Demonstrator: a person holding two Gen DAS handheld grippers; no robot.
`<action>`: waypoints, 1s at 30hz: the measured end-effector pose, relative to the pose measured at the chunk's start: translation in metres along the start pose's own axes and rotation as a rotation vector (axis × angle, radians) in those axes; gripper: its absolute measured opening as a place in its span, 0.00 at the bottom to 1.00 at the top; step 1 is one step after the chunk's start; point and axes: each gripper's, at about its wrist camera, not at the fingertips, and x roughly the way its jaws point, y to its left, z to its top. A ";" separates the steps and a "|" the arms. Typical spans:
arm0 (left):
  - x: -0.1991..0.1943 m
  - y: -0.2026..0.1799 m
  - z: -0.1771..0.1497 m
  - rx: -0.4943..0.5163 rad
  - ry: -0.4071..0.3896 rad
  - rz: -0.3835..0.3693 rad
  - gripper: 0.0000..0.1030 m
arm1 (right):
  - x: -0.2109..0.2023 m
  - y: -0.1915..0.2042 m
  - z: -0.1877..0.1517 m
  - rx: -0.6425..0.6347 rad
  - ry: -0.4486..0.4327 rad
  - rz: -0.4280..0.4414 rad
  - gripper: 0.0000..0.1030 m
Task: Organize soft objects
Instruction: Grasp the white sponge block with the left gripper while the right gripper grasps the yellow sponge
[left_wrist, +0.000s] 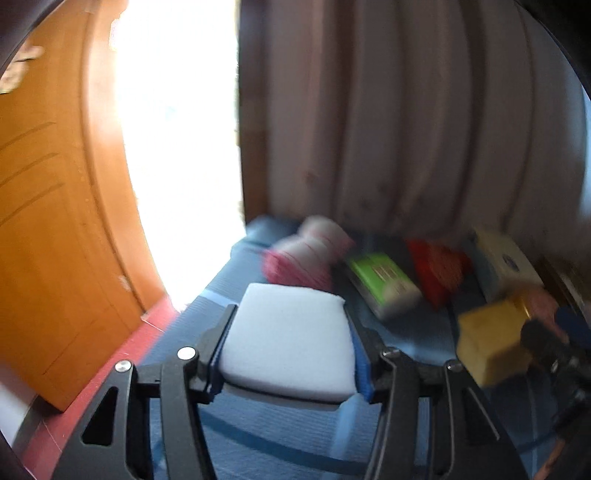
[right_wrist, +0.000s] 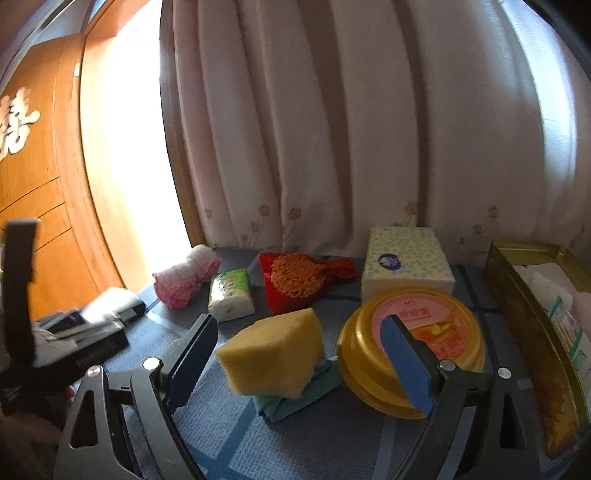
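Note:
My left gripper is shut on a white foam sponge, its blue pads pressing both sides, and holds it above the blue checked cloth. My right gripper stands open around a yellow sponge; neither pad touches it. The yellow sponge rests on a folded teal cloth. Behind lie a pink-and-white rolled towel, a green tissue pack and a red pouch with an orange scrubber. The white sponge also shows, blurred, at the left of the right wrist view.
A round gold tin sits just behind the right finger. A patterned tissue box stands at the back and an open gold rectangular tin at the right edge. A curtain hangs behind; a wooden door is on the left.

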 end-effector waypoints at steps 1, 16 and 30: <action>-0.007 0.003 -0.001 -0.016 -0.035 0.024 0.52 | 0.002 0.003 0.000 -0.014 0.008 0.006 0.89; -0.015 0.012 0.001 -0.050 -0.079 0.076 0.52 | 0.070 0.045 -0.004 -0.245 0.293 -0.126 0.58; -0.031 0.008 -0.004 -0.053 -0.167 0.116 0.52 | -0.024 0.030 -0.003 -0.204 -0.182 0.168 0.55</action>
